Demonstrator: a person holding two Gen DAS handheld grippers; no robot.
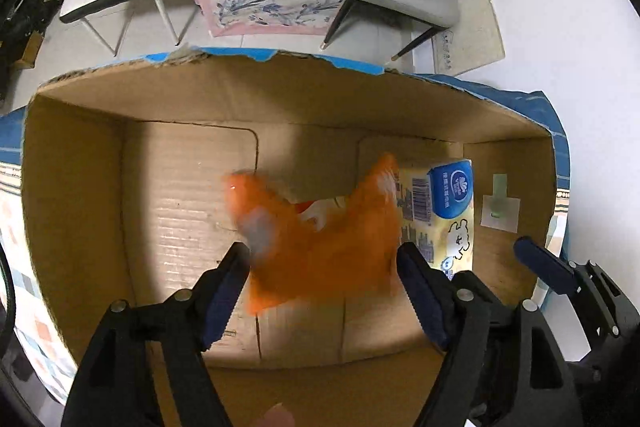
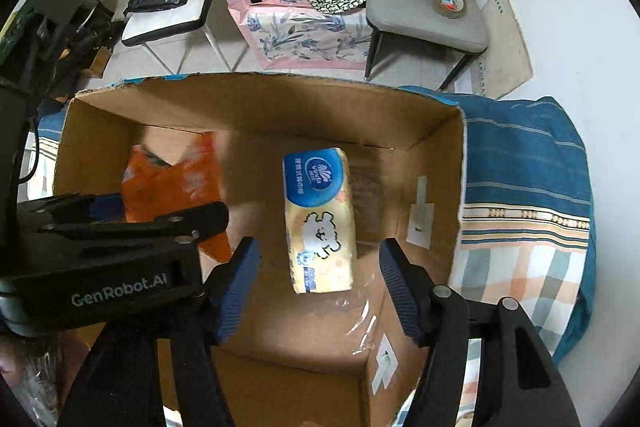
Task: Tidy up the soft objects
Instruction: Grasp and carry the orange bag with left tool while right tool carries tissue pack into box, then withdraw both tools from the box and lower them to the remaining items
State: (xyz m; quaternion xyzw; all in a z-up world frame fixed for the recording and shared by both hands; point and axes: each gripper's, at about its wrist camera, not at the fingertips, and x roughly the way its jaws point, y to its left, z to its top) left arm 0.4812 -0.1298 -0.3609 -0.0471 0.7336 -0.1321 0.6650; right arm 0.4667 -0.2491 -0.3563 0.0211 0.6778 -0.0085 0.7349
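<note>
An open cardboard box (image 1: 280, 99) (image 2: 432, 131) sits on a striped blue bedcover. An orange soft toy (image 1: 320, 239) (image 2: 172, 187) is blurred, inside the box just beyond my open left gripper (image 1: 324, 275), not gripped. A yellow tissue pack with a blue label (image 1: 444, 207) (image 2: 320, 219) lies on the box floor to the toy's right. My right gripper (image 2: 318, 279) is open and empty above the tissue pack. The left gripper's body (image 2: 120, 227) shows at left in the right wrist view; the right gripper's finger (image 1: 544, 263) shows at right in the left wrist view.
Behind the box stand a grey chair (image 2: 428, 19) with a packet and tape roll, a pink floral bag (image 2: 308, 35) and suitcase, a patterned tote, and a white chair (image 2: 168, 19) with black bags. The striped cover (image 2: 524, 187) spreads to the right.
</note>
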